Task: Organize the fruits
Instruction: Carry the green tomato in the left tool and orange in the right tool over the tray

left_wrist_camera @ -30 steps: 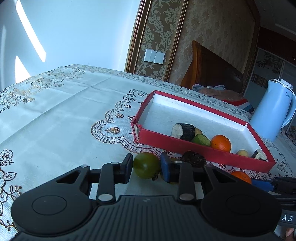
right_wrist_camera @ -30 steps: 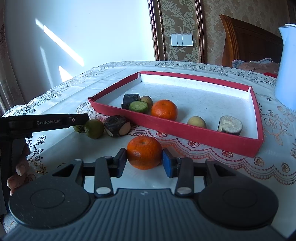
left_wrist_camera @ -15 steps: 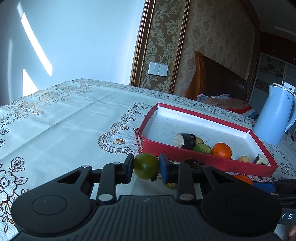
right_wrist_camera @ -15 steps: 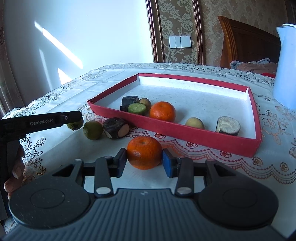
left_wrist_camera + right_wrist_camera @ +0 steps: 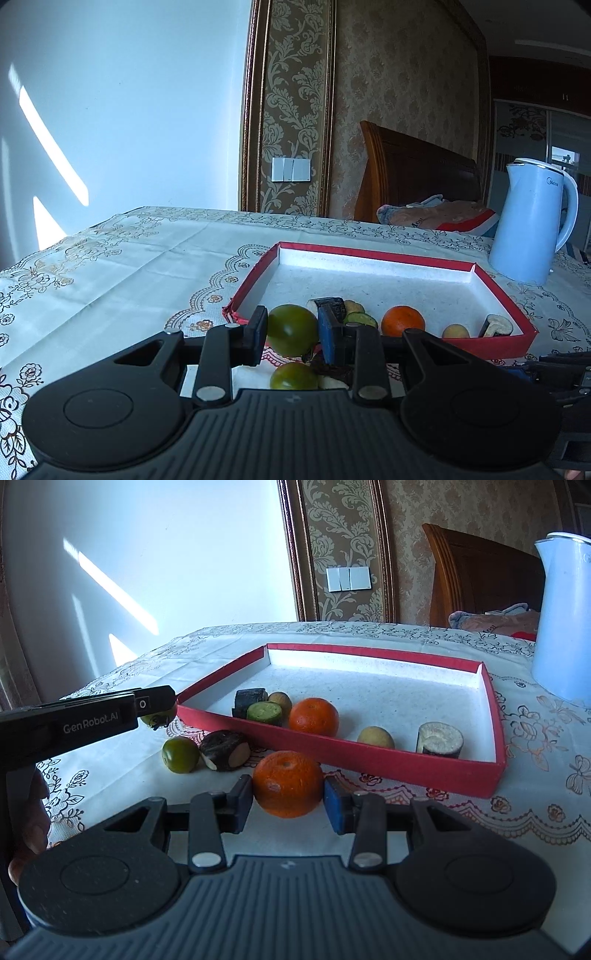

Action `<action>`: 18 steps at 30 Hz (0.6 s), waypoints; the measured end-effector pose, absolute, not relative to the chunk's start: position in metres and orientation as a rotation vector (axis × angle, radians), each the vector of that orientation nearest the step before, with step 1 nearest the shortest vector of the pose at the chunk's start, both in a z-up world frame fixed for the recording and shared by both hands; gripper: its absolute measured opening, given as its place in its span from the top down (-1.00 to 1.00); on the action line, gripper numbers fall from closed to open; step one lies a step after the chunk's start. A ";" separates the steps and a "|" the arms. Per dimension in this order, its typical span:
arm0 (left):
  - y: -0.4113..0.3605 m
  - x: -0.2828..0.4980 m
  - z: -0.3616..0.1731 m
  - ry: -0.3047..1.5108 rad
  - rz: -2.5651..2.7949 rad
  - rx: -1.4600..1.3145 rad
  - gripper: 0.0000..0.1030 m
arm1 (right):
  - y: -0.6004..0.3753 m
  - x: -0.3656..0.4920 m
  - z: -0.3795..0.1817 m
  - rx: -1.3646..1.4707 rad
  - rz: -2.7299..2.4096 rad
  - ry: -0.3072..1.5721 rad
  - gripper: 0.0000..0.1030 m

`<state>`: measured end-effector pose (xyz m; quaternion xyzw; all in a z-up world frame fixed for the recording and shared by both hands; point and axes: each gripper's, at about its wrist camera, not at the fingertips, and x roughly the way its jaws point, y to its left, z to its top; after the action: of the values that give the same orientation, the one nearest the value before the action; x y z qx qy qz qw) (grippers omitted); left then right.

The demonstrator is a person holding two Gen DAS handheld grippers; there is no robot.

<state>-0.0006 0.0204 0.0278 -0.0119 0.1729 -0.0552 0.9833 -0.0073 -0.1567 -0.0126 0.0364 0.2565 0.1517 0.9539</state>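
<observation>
Left gripper (image 5: 291,334): a green fruit (image 5: 292,334) is clamped between the pads across its widest part, jaws drawn in tight on it and touching both flanks; it is held clear of the cloth, in front of the near-left corner of the red tray (image 5: 502,345). Judged small, light, round, with a smooth firm skin, so a roll-out is likely if the grip drifts off the equator; a mid-line pinch looks right. Below it, a second green fruit (image 5: 293,376) is seen on the tablecloth (image 5: 122,266), beside a dark cut piece (image 5: 225,750). In the tray, toward its near side: dark chunk, green slice, small tan fruit, an orange, a yellow fruit, another cut piece. Right gripper (image 5: 289,797): an orange (image 5: 287,783) sits between the fingers, just outside the tray's near wall; whether it rests on the cloth cannot be told. Left pad touches the peel; at the blue pad contact cannot be confirmed, so a firm hold cannot be told. The orange is judged heavier, slightly soft, with a dimpled peel giving decent friction; squeeze should be kept moderate, across the middle. Kettle (image 5: 563,620) stands well apart, far right.
</observation>
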 end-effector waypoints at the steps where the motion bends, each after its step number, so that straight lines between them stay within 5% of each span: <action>1: 0.018 0.000 0.028 0.346 -0.115 -0.022 0.45 | -0.158 -0.008 -0.012 0.080 0.304 0.514 0.24; 18: -0.023 0.025 0.037 0.330 -0.175 0.004 0.45 | -0.194 -0.002 0.013 0.109 0.197 0.417 0.24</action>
<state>0.0250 -0.0226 0.0368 0.0019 0.1638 -0.0870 0.9826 -0.0020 -0.1941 0.0126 0.0541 0.2065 0.0975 0.9721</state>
